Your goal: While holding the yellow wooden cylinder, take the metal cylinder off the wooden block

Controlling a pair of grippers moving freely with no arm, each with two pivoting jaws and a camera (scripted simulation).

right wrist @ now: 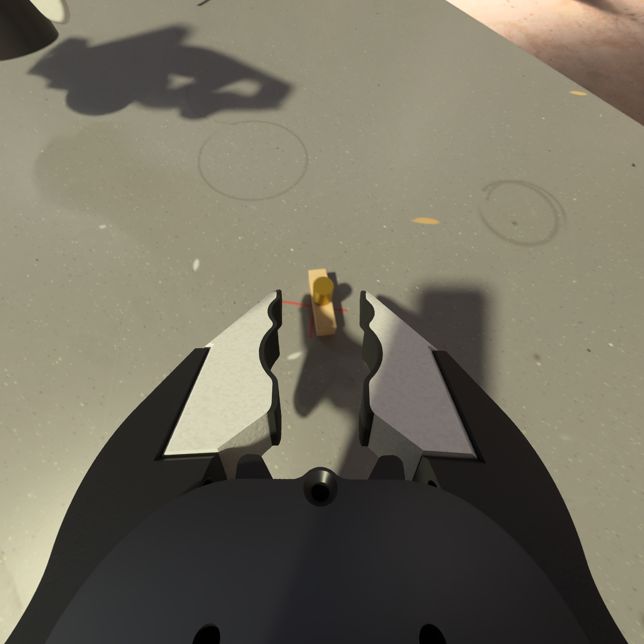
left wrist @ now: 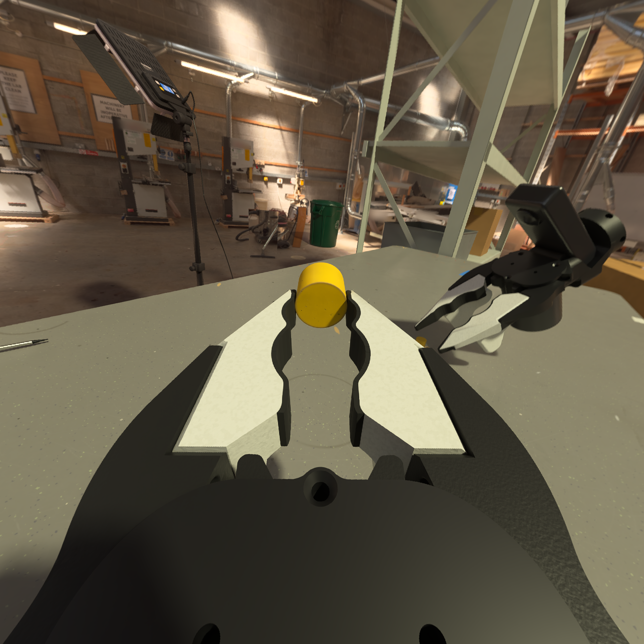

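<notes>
The left gripper (left wrist: 321,302) is clenched on the yellow cylinder (left wrist: 320,296) at its fingertips, above the worktop (left wrist: 104,366) near its far edge. The right gripper (right wrist: 320,299) is spread wide, holding nothing — beyond its tips the metal cylinder (right wrist: 322,290) stands on the wooden block (right wrist: 324,313). In the left wrist view both are hidden.

Each gripper, left (left wrist: 321,299) and right (right wrist: 320,299), has a matte black rounded body, two pale grey wedge fingers (right wrist: 230,376) edged with wavy black pads, and a central screw hole.
</notes>
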